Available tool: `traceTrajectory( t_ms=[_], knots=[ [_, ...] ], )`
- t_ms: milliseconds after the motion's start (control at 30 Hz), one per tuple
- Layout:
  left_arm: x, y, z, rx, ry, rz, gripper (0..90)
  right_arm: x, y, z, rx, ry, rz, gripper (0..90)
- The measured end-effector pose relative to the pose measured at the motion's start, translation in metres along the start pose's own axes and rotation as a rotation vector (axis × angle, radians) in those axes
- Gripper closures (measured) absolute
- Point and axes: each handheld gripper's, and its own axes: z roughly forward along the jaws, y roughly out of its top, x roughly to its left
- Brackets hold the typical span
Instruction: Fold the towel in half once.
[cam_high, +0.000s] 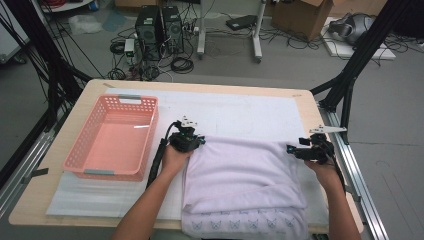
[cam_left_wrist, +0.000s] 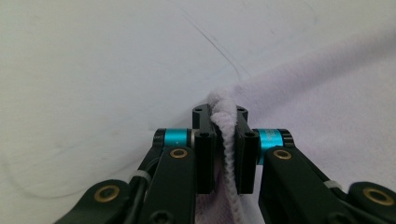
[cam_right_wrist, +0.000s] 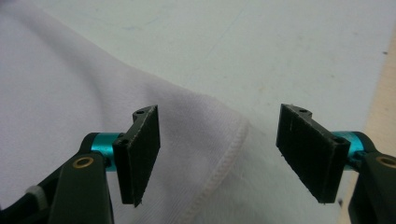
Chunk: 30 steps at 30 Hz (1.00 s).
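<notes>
Near edge of tabletop (cam_high: 45, 202): pale lilac towel (cam_high: 240, 175), soft fleecy nap, folded into a rough rectangle. Its lowest layer hangs over the near edge and carries a row of small printed motifs. The towel lies on a white foam sheet (cam_high: 235, 112) that covers most of the light wood top.

Left gripper (cam_high: 186, 140), at the towel's far-left corner: jaws closed tight on a bunched ridge of the cloth. In the left gripper view the towel (cam_left_wrist: 322, 107) rises as a fuzzy rope-like fold squeezed between the 2 flat black pads, with the foam sheet (cam_left_wrist: 93, 70) beyond.

Right gripper (cam_high: 305, 150), at the towel's far-right corner: jaws wide apart, holding nothing. In the right gripper view the right gripper (cam_right_wrist: 217, 156) has its 2 ribbed black pads standing clear to either side of the stitched hem; the towel (cam_right_wrist: 60, 102) lies flat below, its corner rounded, and the foam sheet (cam_right_wrist: 280, 51) runs past it.

Left of the towel, well apart: 1 pink plastic basket (cam_high: 112, 137), rectangular, lattice walls.

Beyond the tabletop: grey floor with black computer towers (cam_high: 160, 27), loose cables and a cardboard box (cam_high: 302, 15).
</notes>
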Motion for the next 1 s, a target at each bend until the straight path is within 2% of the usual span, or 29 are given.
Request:
traceTrajectory(
  t_ms=[67, 133, 200, 233, 300, 367, 400, 433, 467, 500, 567, 600, 633, 700, 733, 867, 933, 1000],
  knots=[
    [0.006, 0.003, -0.008, -0.051, 0.026, -0.027, 82.3, -0.004, 0.004, 0.009, 0.018, 0.027, -0.016, 36.1],
    [0.011, 0.004, -0.014, -0.072, 0.043, -0.027, 82.2, -0.005, 0.007, 0.017, 0.022, 0.055, -0.027, 41.1],
    [0.015, 0.004, -0.016, -0.073, 0.050, -0.030, 82.2, -0.004, 0.009, 0.024, 0.017, 0.091, -0.035, 45.0],
    [0.017, 0.003, -0.016, -0.071, 0.046, -0.037, 82.1, -0.004, 0.010, 0.029, 0.024, 0.093, -0.047, 44.7],
    [0.017, 0.003, -0.015, -0.063, 0.057, -0.034, 82.0, -0.003, 0.010, 0.037, 0.032, 0.090, -0.036, 43.2],
    [0.016, 0.002, -0.012, -0.050, 0.068, -0.028, 82.0, -0.004, 0.011, 0.042, 0.010, 0.087, -0.003, 44.1],
    [0.016, 0.002, -0.011, -0.044, 0.074, -0.025, 82.0, -0.003, 0.013, 0.043, 0.014, 0.069, 0.006, 52.5],
    [0.017, 0.001, -0.010, -0.036, 0.075, -0.029, 82.0, 0.000, 0.014, 0.042, 0.022, 0.027, -0.009, 62.5],
    [0.019, 0.000, -0.009, -0.027, 0.074, -0.037, 82.0, 0.002, 0.014, 0.042, 0.026, 0.027, -0.024, 78.0],
    [0.020, -0.001, -0.009, -0.027, 0.070, -0.049, 82.0, 0.003, 0.015, 0.043, 0.026, 0.063, -0.030, 81.2],
    [0.022, 0.001, -0.009, -0.038, 0.069, -0.059, 82.1, 0.007, 0.018, 0.042, 0.052, 0.042, -0.038, 84.4],
    [0.022, 0.004, -0.010, -0.040, 0.075, -0.060, 82.2, 0.006, 0.020, 0.041, 0.042, 0.035, -0.041, 84.9],
    [0.021, 0.008, -0.010, -0.044, 0.078, -0.059, 82.2, 0.005, 0.023, 0.038, 0.004, 0.021, -0.040, 85.2],
    [0.021, 0.017, -0.011, -0.083, 0.094, -0.048, 82.3, 0.001, 0.030, 0.029, -0.088, -0.006, 0.003, 85.5],
    [0.022, 0.023, -0.011, -0.083, 0.094, -0.050, 82.2, -0.002, 0.034, 0.026, -0.111, -0.019, 0.007, 85.5],
    [0.028, 0.045, -0.006, -0.103, 0.105, -0.037, 82.2, -0.004, 0.051, 0.025, -0.144, -0.091, -0.024, 85.5],
    [0.035, 0.054, -0.002, -0.118, 0.103, -0.022, 82.1, -0.006, 0.058, 0.027, -0.183, -0.117, -0.031, 85.5],
    [0.041, 0.061, 0.004, -0.141, 0.101, -0.025, 82.2, -0.008, 0.063, 0.031, -0.197, -0.135, -0.028, 85.5]
  ],
)
